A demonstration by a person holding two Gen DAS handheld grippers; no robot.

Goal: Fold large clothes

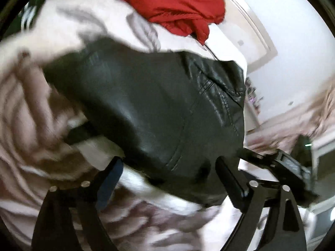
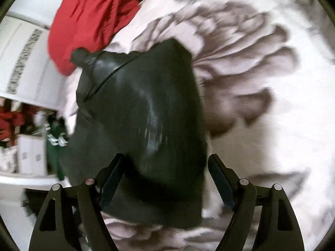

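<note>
The black leather jacket [image 1: 146, 108] lies bunched on the patterned bedspread [image 2: 261, 83], not yet a neat fold, so I judge the folding unfinished. Both the left tongs [image 1: 167, 179] and right tongs [image 2: 165, 177] stand apart around its near edge, gripping nothing. A red garment [image 2: 90, 16] beyond looks unfolded too.

Readable text: none in either view.
Green garment [image 2: 54, 140]: white marks on it, perhaps numerals, too blurred to read.
White cupboard [image 2: 27, 62]: a dark patterned strip runs down its door, no letters to make out.
Black jacket [image 1: 159, 108]: stitching only, no label or brand showing.
Red garment [image 1: 167, 2]: plain, no print.
</note>
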